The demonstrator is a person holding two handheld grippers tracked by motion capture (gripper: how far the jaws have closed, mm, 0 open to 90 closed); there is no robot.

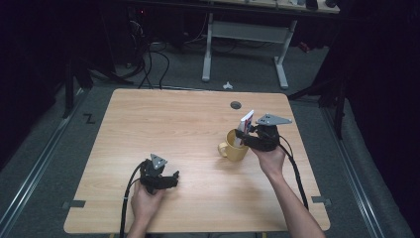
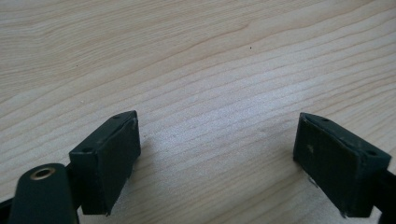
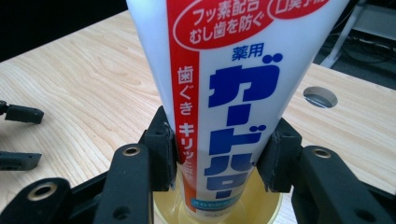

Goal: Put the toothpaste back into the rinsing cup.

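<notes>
Right gripper pinches one toothpaste tube standing in one yellow mug; left gripper spread, holding nothing.

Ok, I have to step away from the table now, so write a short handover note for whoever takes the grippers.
Right gripper: jaws on either side of the toothpaste tube, touching it.
Left gripper: open, nothing between the jaws, low over the bare table.
Things: the tube stands with its lower end inside the yellow mug, at the table's right side.
Done: tube is in the mug.
Left: likely let go and draw the right gripper away.
</notes>
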